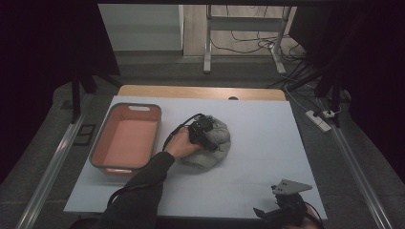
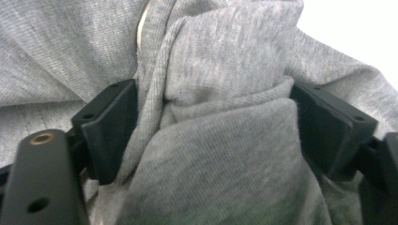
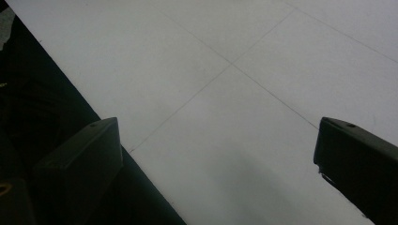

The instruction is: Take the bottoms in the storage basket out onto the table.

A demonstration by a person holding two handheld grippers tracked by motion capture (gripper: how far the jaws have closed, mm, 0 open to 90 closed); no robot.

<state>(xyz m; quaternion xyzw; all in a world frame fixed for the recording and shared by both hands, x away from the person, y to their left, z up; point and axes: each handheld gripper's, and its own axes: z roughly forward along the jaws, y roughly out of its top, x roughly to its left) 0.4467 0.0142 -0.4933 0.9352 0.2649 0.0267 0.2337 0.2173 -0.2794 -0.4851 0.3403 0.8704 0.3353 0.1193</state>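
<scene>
Left gripper (image 2: 213, 136), jaws pressed on a thick fold of the grey knit garment (image 2: 225, 70) bunched at mid-table beside the orange bin (image 1: 125, 138); right gripper (image 3: 220, 164), jaws wide and empty, over the white table (image 3: 263, 61) at its near edge. Judged step: lifting; keep the fold fully pinched, raise steadily so trailing cloth clears the bin wall

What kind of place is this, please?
Probably a lab or recording room, not a home: a white table framed by black curtains, cables and a power strip on the grey floor, a metal stand behind.
</scene>
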